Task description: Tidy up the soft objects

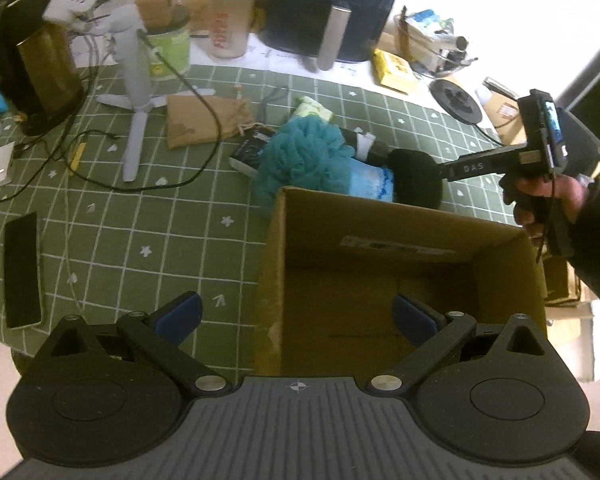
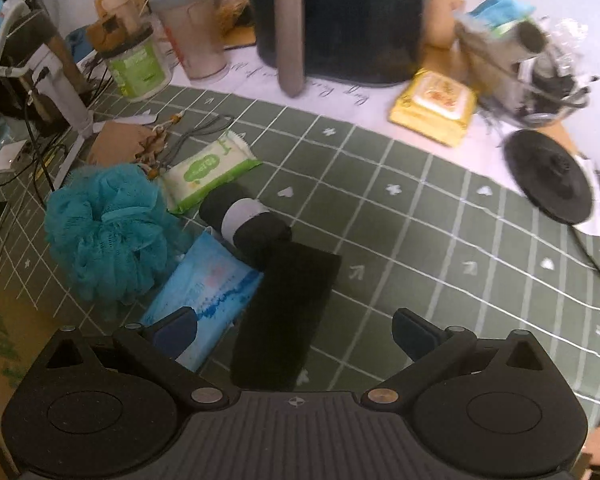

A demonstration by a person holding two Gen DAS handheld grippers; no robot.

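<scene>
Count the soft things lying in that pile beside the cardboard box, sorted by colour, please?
Teal: 1, the mesh bath pouf
Green and white: 1, the tissue pack
Light blue: 1, the blue pack
Black: 2, the rolled sock bundle and the flat black cloth
Total: 5

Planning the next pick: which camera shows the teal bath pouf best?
The right wrist view: the teal bath pouf sits close and whole, beside the blue tissue pack. The left wrist view shows it farther off, its lower edge cut by the cardboard box.
</scene>
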